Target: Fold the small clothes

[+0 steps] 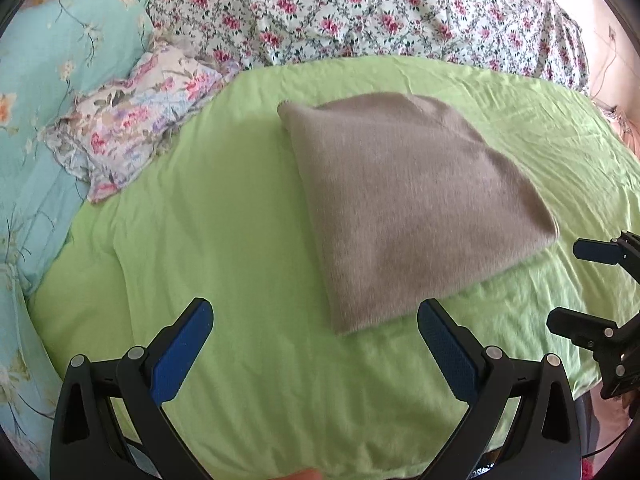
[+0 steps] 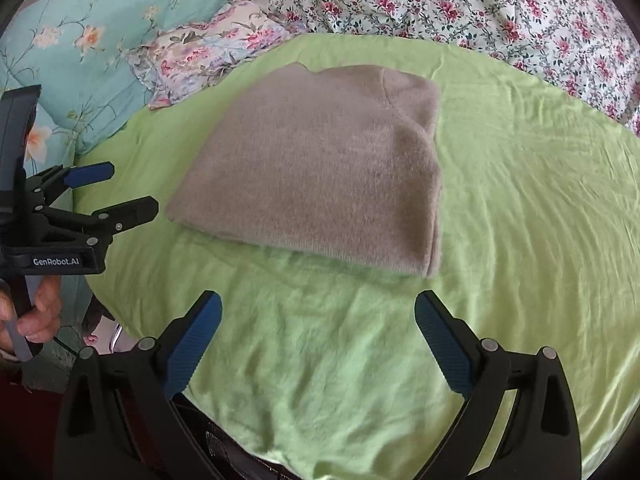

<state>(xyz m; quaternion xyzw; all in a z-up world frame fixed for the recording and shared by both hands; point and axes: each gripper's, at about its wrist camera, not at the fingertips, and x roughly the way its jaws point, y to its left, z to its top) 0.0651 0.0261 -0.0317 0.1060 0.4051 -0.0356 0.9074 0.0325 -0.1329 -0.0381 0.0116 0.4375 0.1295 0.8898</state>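
Observation:
A taupe knit garment (image 1: pixel 404 204) lies folded into a flat, roughly square pad on the green sheet (image 1: pixel 240 240); it also shows in the right wrist view (image 2: pixel 320 168). My left gripper (image 1: pixel 314 312) is open and empty, just in front of the garment's near corner. It shows at the left edge of the right wrist view (image 2: pixel 128 188). My right gripper (image 2: pixel 318 304) is open and empty, just short of the garment's near edge. It shows at the right edge of the left wrist view (image 1: pixel 568 284).
A teal floral quilt (image 1: pixel 60 80) lies to the left, a small floral pillow (image 1: pixel 136 116) beside it, and a white rose-print cover (image 1: pixel 360 8) bunches along the back. A hand (image 2: pixel 36 312) grips the left gripper's handle.

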